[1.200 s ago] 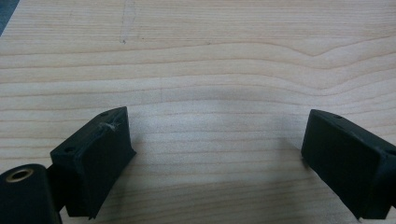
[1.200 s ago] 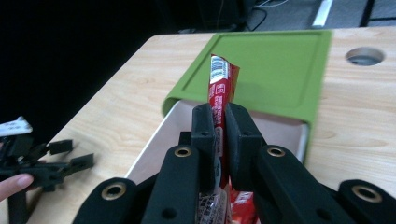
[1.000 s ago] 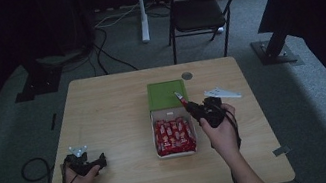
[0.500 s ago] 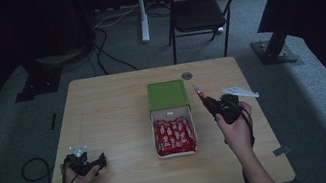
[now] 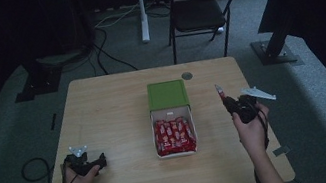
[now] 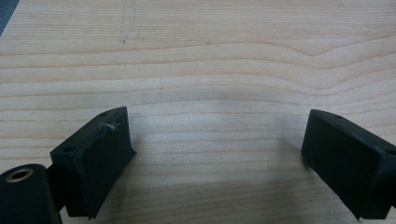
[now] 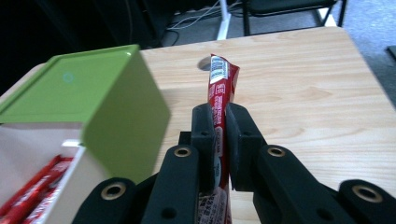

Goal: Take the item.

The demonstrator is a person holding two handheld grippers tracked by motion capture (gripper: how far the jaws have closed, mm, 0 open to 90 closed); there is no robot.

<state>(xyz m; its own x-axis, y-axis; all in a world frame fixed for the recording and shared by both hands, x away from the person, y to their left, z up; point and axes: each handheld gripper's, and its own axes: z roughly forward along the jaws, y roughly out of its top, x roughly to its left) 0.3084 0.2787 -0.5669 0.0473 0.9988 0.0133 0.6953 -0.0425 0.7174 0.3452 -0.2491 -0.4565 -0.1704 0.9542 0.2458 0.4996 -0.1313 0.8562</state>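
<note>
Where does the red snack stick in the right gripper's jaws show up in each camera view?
High view: red snack stick, right of centre, clamped in the right gripper.
Right gripper view: centre, upright between the jaws.
Left gripper view: bare table.
Shared landmark: green lid.

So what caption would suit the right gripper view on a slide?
Right tongs clamp a red snack stick upright beside the green-lidded box.

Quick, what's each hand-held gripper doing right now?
Left hand-held gripper: open, empty, over the table.
Right hand-held gripper: closed on a red snack packet.
</note>
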